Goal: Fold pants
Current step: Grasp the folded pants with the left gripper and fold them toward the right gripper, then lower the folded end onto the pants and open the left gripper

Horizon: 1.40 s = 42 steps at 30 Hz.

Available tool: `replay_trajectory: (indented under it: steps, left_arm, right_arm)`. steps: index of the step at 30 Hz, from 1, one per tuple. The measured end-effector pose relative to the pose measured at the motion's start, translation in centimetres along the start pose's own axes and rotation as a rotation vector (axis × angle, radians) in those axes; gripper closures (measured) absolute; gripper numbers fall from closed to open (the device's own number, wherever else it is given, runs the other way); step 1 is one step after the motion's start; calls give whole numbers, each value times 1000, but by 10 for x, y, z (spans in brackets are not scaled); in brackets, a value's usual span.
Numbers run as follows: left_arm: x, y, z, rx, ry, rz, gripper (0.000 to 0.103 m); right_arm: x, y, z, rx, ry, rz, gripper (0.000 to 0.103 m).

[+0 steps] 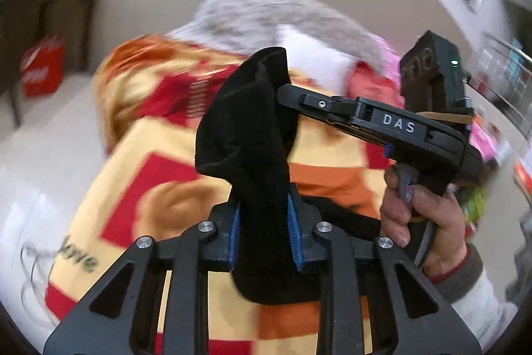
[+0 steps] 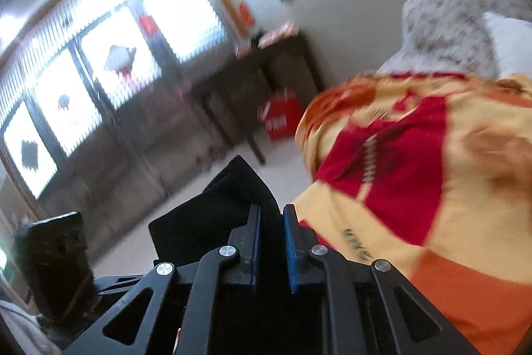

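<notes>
A yellow, red and orange blanket [image 1: 159, 175] is covering the bed beneath. The black pants [image 1: 246, 128] are hanging above it – soft, bunched – with the left gripper [image 1: 264, 230] and right gripper [image 2: 271, 242] each clamping a fold.

Each camera sits just behind its own claw, looking forward and somewhat downward along the fingers, very close to them. The left view faces across the bed's patterned blanket [image 1: 159, 128] toward the pillows; the right view turns toward the windows [image 2: 99, 62]. Both share the blanket, pillows and dark side table.
</notes>
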<state>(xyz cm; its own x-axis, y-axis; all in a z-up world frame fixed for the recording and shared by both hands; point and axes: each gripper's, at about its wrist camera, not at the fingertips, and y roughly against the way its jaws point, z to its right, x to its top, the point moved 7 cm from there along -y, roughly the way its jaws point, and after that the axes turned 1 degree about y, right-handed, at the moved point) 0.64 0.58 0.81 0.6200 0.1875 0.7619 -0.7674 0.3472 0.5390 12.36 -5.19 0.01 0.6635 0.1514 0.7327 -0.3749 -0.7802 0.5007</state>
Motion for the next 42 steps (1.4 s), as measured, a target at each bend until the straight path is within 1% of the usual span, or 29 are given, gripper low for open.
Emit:
replay_trajectory:
  steps: [3, 4, 5, 6, 8, 9, 11, 12, 13, 15, 16, 17, 18, 19, 22, 25, 27, 28, 29, 30, 31, 32, 33, 35, 39, 42]
  left_arm:
    - [-13, -10, 58, -101, -127, -43, 80]
    - [-24, -19, 76, -128, -169, -68, 80]
    - [-34, -29, 88, -139, -198, -95, 80]
    - [-47, -46, 100, -150, -220, -144, 80]
    - [-68, -74, 112, -173, -235, -227, 80]
    - [-83, -92, 118, -179, -246, -284, 80]
    - [-103, -107, 127, -220, -261, -360, 80]
    - [-109, -108, 134, -245, -269, -380, 79]
    - [-110, -104, 140, -251, -290, -373, 78]
    - [-109, -91, 151, -298, -337, -380, 78]
    - [-108, -82, 155, -305, -352, -378, 78]
    - [-104, -76, 154, -294, -368, -358, 76]
    - [-100, -71, 152, -279, -380, -337, 75]
    - [-94, -62, 147, -260, -391, -313, 75]
    - [-80, -54, 124, -194, -386, -280, 75]
    - [-70, -53, 92, -100, -365, -246, 75]
    - [-66, -57, 70, -42, -328, -241, 75]
    - [-65, -61, 62, -21, -306, -243, 75]
    - [-65, -64, 53, -7, -281, -246, 75]
    - [-65, -66, 45, 1, -255, -252, 75]
    - [-64, -69, 39, 7, -227, -257, 75]
    - [-63, -72, 36, 8, -207, -259, 75]
    - [-63, -72, 34, 9, -194, -260, 75]
    - [-60, -74, 37, 2, -172, -260, 75]
    - [-53, -75, 54, -28, -180, -250, 75]
    - [-55, -79, 66, -42, -198, -249, 75]
  right_arm:
    - [-22, 72, 16, -80, -53, 67, 92]
    - [-30, 91, 22, -114, -69, 81, 97]
    - [-39, 107, 31, -165, -86, 86, 98]
    - [-53, 122, 43, -226, -115, 83, 98]
    - [-80, 147, 74, -329, -214, 59, 98]
    - [-93, 156, 86, -373, -257, 43, 98]
    - [-118, 172, 103, -478, -319, 23, 98]
    - [-126, 180, 106, -486, -351, 34, 97]
    - [-130, 186, 108, -469, -383, 55, 95]
    - [-135, 191, 107, -436, -437, 96, 77]
    - [-137, 194, 104, -416, -470, 111, 54]
    - [-139, 192, 102, -394, -485, 111, 46]
    - [-138, 187, 100, -370, -488, 99, 46]
    - [-140, 177, 95, -346, -484, 68, 46]
    - [-148, 157, 94, -370, -468, 3, 46]
    - [-157, 133, 101, -393, -461, -45, 46]
    - [-159, 124, 103, -408, -447, -46, 46]
    - [-158, 118, 101, -407, -430, -49, 46]
    - [-157, 113, 98, -398, -417, -55, 52]
    - [-156, 106, 94, -376, -408, -59, 61]
    - [-155, 103, 89, -343, -402, -52, 78]
    - [-153, 102, 84, -326, -390, -37, 83]
    - [-151, 101, 81, -329, -372, -31, 86]
    - [-144, 109, 71, -339, -330, -13, 90]
    - [-133, 137, 54, -346, -260, 5, 91]
    - [-139, 160, 57, -415, -254, 0, 92]
